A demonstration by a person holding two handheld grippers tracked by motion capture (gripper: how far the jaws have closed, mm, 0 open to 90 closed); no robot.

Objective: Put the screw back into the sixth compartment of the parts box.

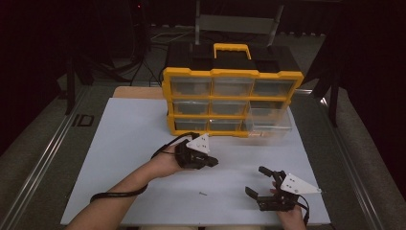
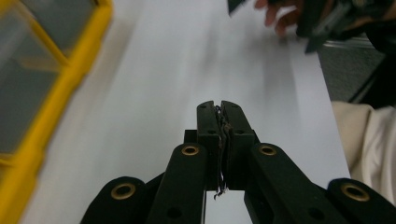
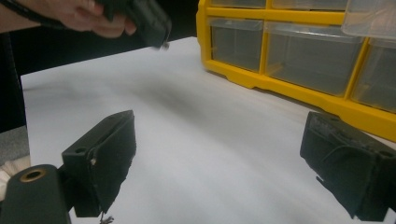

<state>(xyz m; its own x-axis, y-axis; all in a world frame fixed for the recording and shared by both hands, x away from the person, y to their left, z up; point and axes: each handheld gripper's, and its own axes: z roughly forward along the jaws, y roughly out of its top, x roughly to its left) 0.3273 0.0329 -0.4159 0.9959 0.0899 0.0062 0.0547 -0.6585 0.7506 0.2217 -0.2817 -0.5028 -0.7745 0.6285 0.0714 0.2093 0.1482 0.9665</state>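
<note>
Hands come in from the bottom of the high view over a white table top (image 1: 143, 143), each with a black gripper. The left gripper (image 1: 214, 162) hangs above the middle of the table, just in front of the yellow organizer (image 1: 167, 96), its jaws pressed together. The right gripper (image 1: 261, 182) sits near the front right corner with its jaws spread wide and nothing between them. A small screw (image 1: 203, 193) lies alone on the white surface, in front of the left gripper and apart from both. One clear drawer (image 1: 268, 123) at the organizer's lower right stands pulled out. From the left gripper view, the left gripper (image 2: 220, 105) has its two pads shut flat against each other; whether anything tiny is pinched between them I cannot tell. The organizer's yellow frame (image 2: 56, 102) runs along the left side. From the right gripper view, the right gripper (image 3: 219, 158) stands wide open over bare white table, and the left gripper (image 3: 161, 42) hovers off the surface at top left.
</note>
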